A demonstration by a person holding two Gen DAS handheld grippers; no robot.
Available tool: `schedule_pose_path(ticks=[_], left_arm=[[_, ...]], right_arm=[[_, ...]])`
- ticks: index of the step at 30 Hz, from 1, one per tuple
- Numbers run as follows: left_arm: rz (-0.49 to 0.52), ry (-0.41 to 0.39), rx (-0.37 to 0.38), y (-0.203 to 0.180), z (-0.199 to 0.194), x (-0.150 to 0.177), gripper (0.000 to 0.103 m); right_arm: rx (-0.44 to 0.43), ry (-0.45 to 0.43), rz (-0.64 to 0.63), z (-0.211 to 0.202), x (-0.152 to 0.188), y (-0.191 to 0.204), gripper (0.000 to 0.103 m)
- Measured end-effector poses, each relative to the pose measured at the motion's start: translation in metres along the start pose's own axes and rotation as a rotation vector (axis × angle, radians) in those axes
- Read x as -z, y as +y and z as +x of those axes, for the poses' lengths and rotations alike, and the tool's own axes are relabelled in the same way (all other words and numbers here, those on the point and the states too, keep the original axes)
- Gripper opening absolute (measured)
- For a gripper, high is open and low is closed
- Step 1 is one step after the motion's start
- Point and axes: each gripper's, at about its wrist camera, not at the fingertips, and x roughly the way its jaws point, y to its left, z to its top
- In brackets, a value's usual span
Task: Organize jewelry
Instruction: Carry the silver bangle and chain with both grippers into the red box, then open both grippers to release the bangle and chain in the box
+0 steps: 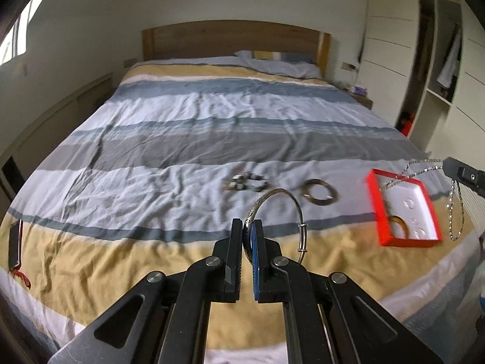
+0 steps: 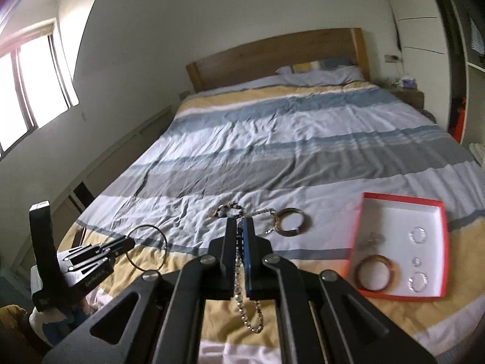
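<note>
The left tool is clamped on a silver bangle held above the striped bed. On the bedspread lie a beaded bracelet and a dark bangle. The right tool pinches a silver chain beside the red box, which holds an amber bangle and clear rings.

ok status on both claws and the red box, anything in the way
Left claw shut on silver bangle. Right claw shut on silver chain. Red box open on the bed, path clear.
</note>
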Motion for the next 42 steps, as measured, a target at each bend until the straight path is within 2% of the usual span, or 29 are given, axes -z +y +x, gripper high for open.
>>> schedule_pose_path(ticks=[9,17,23,31,36,42], left_arm=[[0.115,-0.006,0.078,-0.091,-0.007,-0.008,0.005],[0.173,0.039,0.162,-0.166,0.031,-0.020,0.005],[0.242,0.095,0.219,-0.225,0.088,-0.027,0.005],[0.303,0.156,0.254,-0.281,0.159,-0.031,0.005],[0.331,0.198,0.260,-0.304,0.195,-0.022,0.005],[0.327,0.246,0.258,-0.310,0.226,-0.006,0.005]], right_arm=[[0.070,-0.059,0.078,-0.053,0.005,-0.068,0.003],[0.161,-0.038,0.131,-0.061,0.007,-0.144,0.003],[0.215,0.017,0.168,-0.035,0.015,-0.197,0.003],[0.265,0.099,0.200,0.025,0.028,-0.251,0.004],[0.304,0.141,0.202,0.058,0.039,-0.272,0.004],[0.336,0.181,0.205,0.081,0.053,-0.290,0.004]])
